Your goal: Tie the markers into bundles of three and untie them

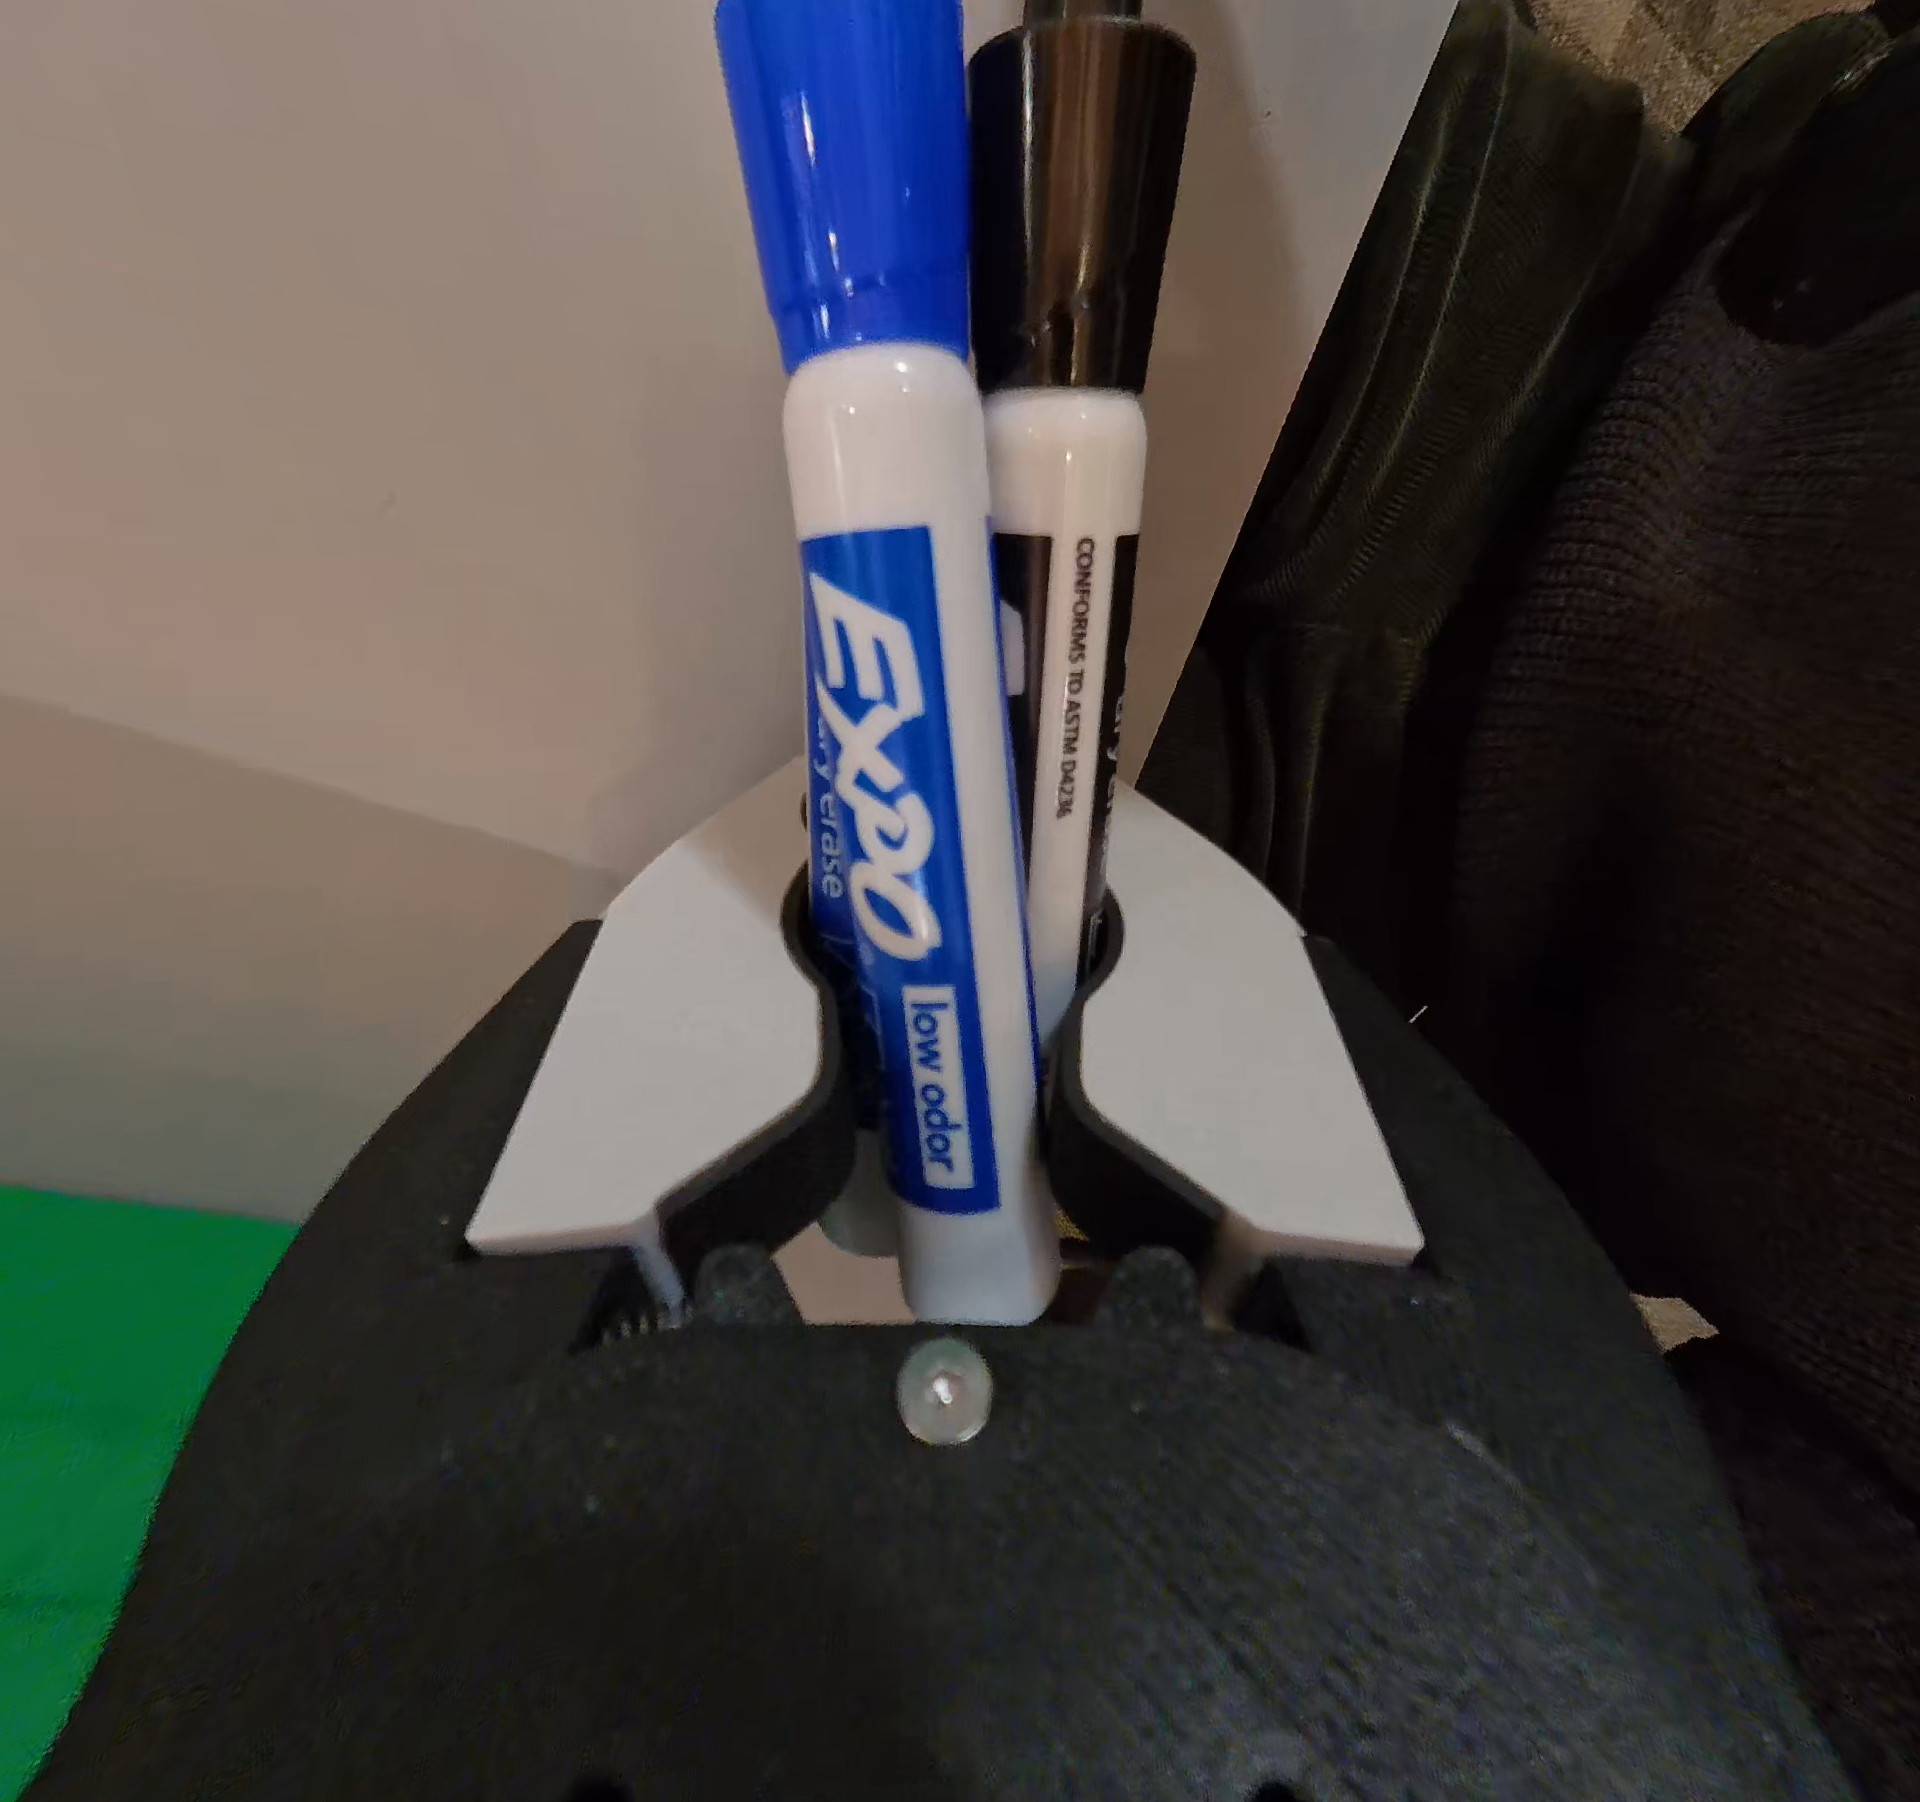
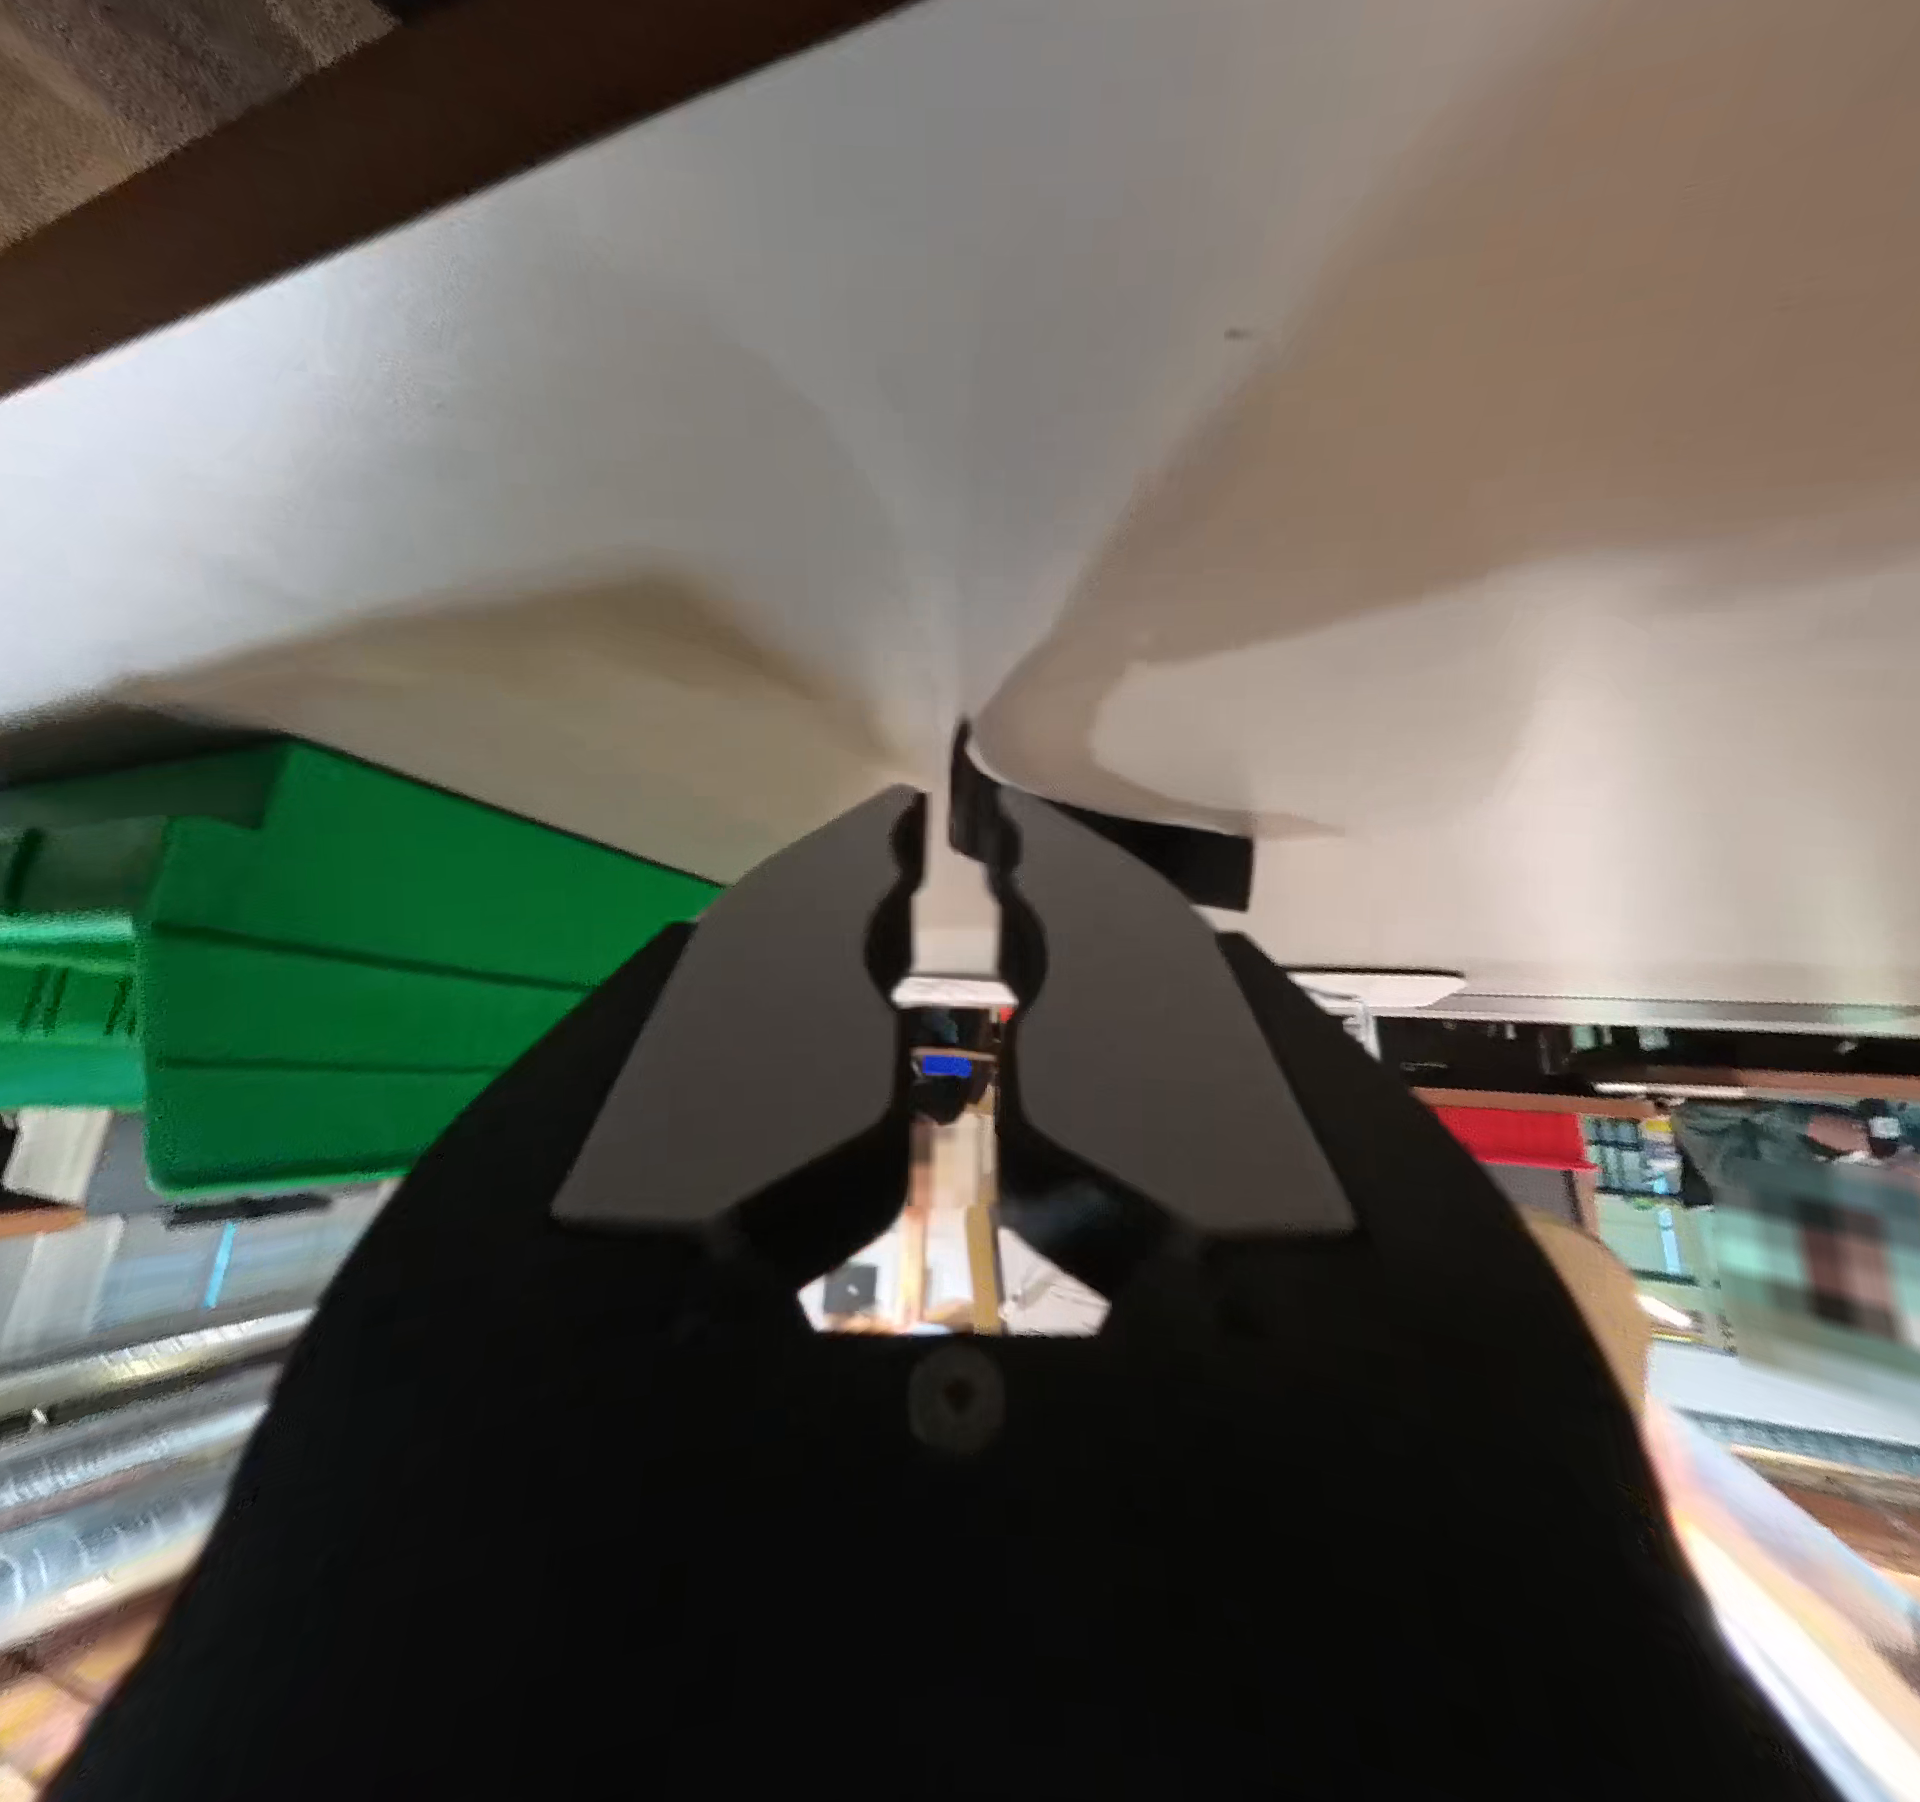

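Your left gripper (image 1: 951,1004) pinches a blue-capped marker (image 1: 883,609) and a black-capped marker (image 1: 1081,505) together, both with printed labels, so either could slip; beside those markers, your right gripper (image 2: 961,817) nips a white sheet's edge (image 2: 935,505), which may tear.

The left wrist view is taken from just behind the grey-padded left gripper (image 1: 951,1014), looking along its fingers at a smooth white tabletop (image 1: 364,350) seen very close, with dark knitted fabric (image 1: 1662,713) filling the right side. The right wrist view is taken from behind the black-fingered right gripper (image 2: 961,822), close to the same white surface near its brown edge. The white surface and a green plastic bin (image 2: 364,973) are shared by both views.
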